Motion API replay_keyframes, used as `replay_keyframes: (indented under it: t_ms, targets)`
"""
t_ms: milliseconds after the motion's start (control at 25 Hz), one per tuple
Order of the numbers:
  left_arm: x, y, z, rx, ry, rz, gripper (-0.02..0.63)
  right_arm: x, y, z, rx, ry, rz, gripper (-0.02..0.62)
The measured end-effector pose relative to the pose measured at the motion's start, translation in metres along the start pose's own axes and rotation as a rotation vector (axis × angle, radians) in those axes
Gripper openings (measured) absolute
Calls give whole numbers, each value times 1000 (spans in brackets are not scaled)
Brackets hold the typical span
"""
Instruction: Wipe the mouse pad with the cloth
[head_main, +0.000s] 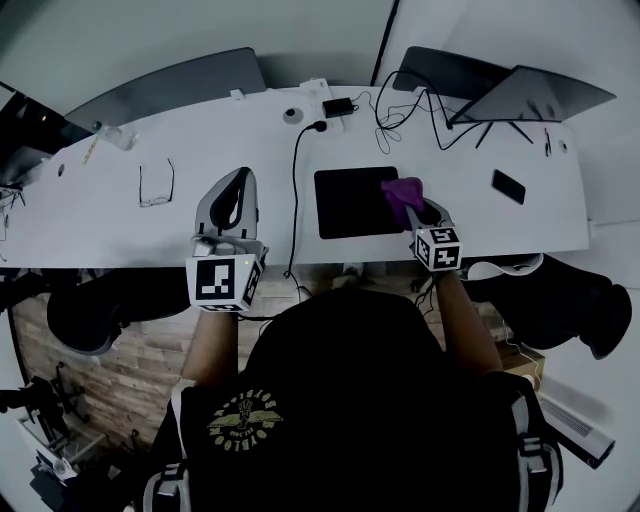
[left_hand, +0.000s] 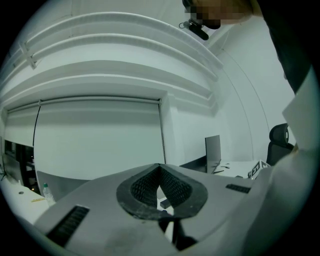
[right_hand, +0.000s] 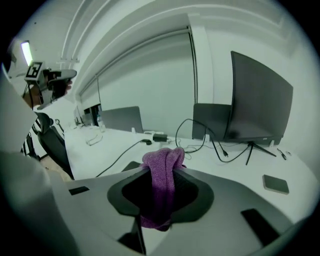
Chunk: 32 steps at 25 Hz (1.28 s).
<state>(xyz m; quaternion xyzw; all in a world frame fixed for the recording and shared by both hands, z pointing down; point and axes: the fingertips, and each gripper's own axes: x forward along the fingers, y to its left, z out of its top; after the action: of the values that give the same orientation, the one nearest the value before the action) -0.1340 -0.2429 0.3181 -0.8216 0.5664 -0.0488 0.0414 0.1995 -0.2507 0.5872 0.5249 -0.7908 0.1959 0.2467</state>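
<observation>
A black mouse pad (head_main: 350, 203) lies on the white desk (head_main: 120, 215), in front of me at the middle. My right gripper (head_main: 412, 207) hovers over the pad's right edge and is shut on a purple cloth (head_main: 402, 192). In the right gripper view the cloth (right_hand: 163, 172) is bunched between the jaws, bulging past the tips and hanging below them; a corner of the pad (right_hand: 131, 164) shows to the left. My left gripper (head_main: 239, 180) is held left of the pad near the desk's front edge. Its jaws (left_hand: 160, 167) meet at the tips with nothing between them.
A black cable (head_main: 295, 190) runs down the desk between the left gripper and the pad. Glasses (head_main: 155, 186) lie at the left, a dark phone (head_main: 508, 186) at the right. A charger (head_main: 337, 105), tangled wires (head_main: 400, 115) and a laptop (head_main: 525, 95) sit at the back.
</observation>
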Motion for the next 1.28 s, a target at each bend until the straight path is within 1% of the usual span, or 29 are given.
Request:
replay_keyframes:
  t_ms: [160, 320, 400, 560, 680, 800, 960, 1280]
  targets:
    - [-6, -3, 10, 19, -17, -13, 2, -30, 17, 51, 1, -133, 33, 98]
    - [-13, -9, 24, 70, 8, -24, 2, -66, 41, 104, -8, -269, 81, 98]
    - [-18, -11, 34, 81, 0, -32, 2, -90, 54, 132, -25, -340, 100, 97]
    - [-28, -10, 52, 84, -36, -40, 2, -138, 78, 185, -85, -481, 111, 95]
    - [-35, -9, 60, 83, -45, -47, 2, -171, 93, 216, -100, -554, 102, 95]
    - [-42, -11, 66, 83, -50, -64, 2, -197, 104, 232, -112, -593, 73, 94]
    - [-47, -10, 70, 78, -64, -96, 2, -214, 116, 241, -114, -624, 54, 94]
    - [-64, -4, 65, 70, -60, -137, 2, -221, 130, 232, -109, -613, 15, 94]
